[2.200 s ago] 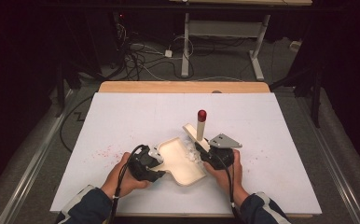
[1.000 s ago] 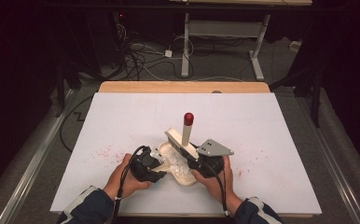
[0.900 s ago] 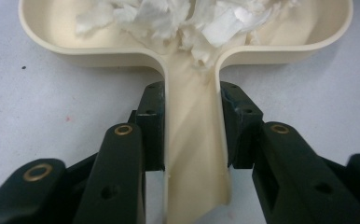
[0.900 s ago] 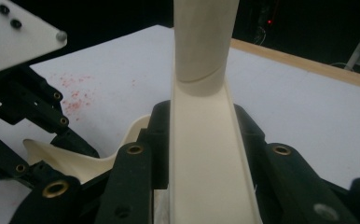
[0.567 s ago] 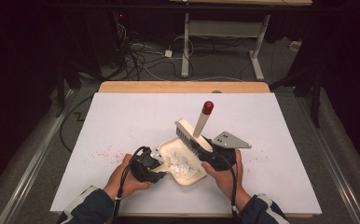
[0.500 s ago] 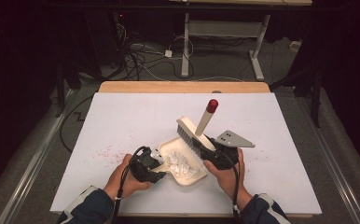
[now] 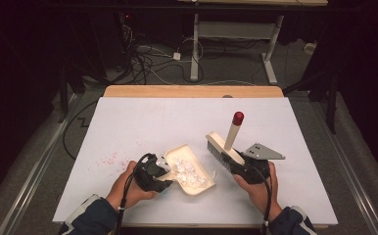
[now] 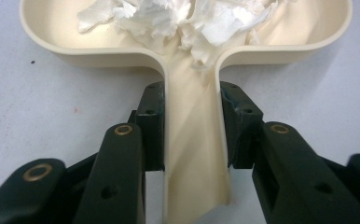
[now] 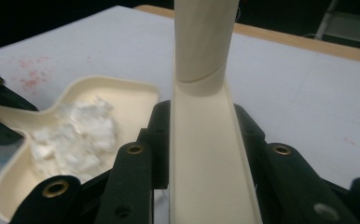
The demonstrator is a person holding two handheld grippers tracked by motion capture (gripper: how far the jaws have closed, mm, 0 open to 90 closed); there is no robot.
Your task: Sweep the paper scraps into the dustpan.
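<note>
Brush [image 7: 224, 146] moved right off dustpan [image 7: 195, 171], over white table [image 7: 143, 122].

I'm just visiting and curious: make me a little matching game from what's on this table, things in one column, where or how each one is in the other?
Things:
1. cream plastic dustpan
2. cream hand brush with red-tipped handle
3. white crumpled paper scraps
4. faint red specks

States:
A. piled inside the pan
B. clamped by its handle in the left gripper
C. scattered on the white table, left of the pan
D. clamped in the right gripper, right of the pan

Pairs: 1-B, 2-D, 3-A, 4-C
</note>
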